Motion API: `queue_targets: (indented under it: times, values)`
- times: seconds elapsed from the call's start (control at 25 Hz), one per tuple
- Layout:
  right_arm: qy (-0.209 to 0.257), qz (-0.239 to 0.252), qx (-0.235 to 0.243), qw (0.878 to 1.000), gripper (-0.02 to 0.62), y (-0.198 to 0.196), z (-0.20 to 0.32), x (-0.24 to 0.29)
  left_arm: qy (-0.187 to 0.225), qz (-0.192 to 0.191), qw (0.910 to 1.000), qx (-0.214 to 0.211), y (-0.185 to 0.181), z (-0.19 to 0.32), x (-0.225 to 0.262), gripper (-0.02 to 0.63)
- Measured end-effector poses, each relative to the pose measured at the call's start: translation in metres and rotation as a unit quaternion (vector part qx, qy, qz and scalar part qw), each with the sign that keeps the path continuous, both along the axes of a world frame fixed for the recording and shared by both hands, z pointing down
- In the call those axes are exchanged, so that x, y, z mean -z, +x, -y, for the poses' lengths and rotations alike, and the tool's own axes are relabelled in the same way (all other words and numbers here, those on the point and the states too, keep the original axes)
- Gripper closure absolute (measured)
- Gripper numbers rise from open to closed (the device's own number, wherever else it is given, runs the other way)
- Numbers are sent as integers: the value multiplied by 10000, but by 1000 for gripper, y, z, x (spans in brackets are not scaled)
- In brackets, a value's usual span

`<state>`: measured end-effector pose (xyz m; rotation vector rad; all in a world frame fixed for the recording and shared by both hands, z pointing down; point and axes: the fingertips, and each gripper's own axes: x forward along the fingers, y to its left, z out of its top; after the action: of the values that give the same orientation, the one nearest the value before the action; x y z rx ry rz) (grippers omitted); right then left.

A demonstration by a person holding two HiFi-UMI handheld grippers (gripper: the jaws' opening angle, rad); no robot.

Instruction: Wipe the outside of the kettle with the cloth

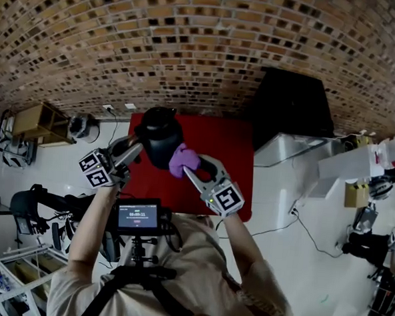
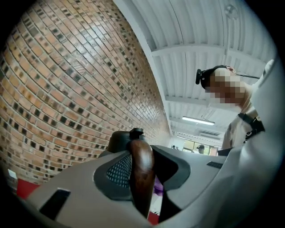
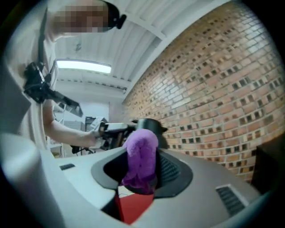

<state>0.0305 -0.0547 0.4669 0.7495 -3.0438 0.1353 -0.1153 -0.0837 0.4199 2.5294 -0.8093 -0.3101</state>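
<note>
A black kettle (image 1: pixel 160 137) is held up above the red table (image 1: pixel 234 156). My left gripper (image 1: pixel 132 152) is shut on its brown wooden handle (image 2: pixel 141 171), which fills the gap between the jaws in the left gripper view; the kettle's dark lid (image 2: pixel 129 136) shows beyond. My right gripper (image 1: pixel 191 168) is shut on a purple cloth (image 1: pixel 182 160) that touches the kettle's right side. In the right gripper view the cloth (image 3: pixel 140 158) bulges up between the jaws, with the kettle (image 3: pixel 149 127) just behind it.
A brick wall (image 1: pixel 204 47) runs behind the table. A black box (image 1: pixel 293 106) stands at the table's right, above a white counter (image 1: pixel 298 153). A camera with a lit screen (image 1: pixel 138 217) hangs at the person's chest. Shelving (image 1: pixel 39 121) and gear stand to the left.
</note>
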Motion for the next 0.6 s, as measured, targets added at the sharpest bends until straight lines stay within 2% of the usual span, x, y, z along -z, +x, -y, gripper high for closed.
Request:
queue_targets:
  times: [0.16, 0.28, 0.36, 0.6]
  values:
    - [10, -294, 538, 9981, 420, -79, -45, -9, -140, -82, 9996, 215, -4, 10, -5, 488]
    - [83, -647, 487, 9967, 420, -106, -40, -23, -176, -123, 9996, 198, 0, 9, -5, 488]
    - [56, -725, 362, 9967, 420, -95, -37, -29, -190, -178, 9996, 138, 1, 5, -6, 486]
    - [-416, -504, -151, 9977, 422, -26, -12, -50, -69, -390, 9992, -27, -5, -5, 2, 483]
